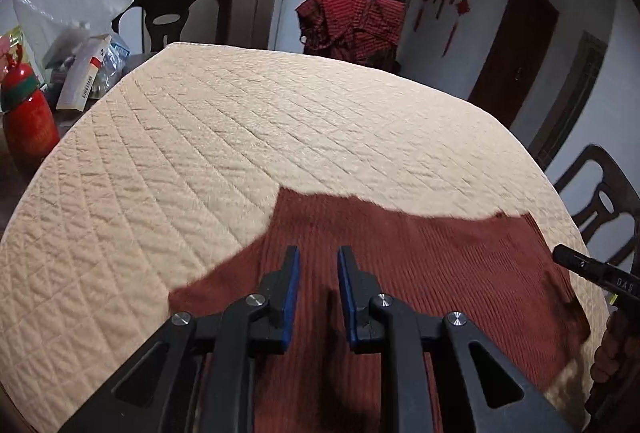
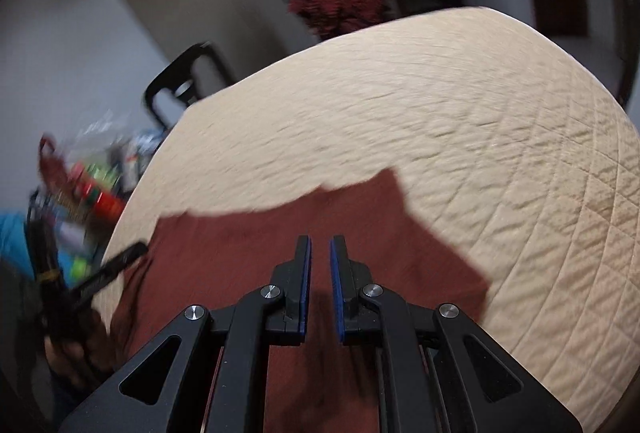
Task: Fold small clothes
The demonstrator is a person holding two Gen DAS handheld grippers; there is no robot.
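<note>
A rust-brown ribbed knit garment lies flat on the cream quilted table cover, near the front edge. My left gripper hovers above the garment's left part with its jaws slightly apart and nothing between the blue pads. In the right wrist view, which is blurred, the same garment spreads under my right gripper, whose pads stand almost together and hold nothing. A black finger of the other tool and the hand that holds it show at the left, over the garment's edge.
A red checked cloth hangs over a chair back behind the table. Dark chairs stand at the far left and at the right. A red bottle, boxes and a plastic bag crowd the left side.
</note>
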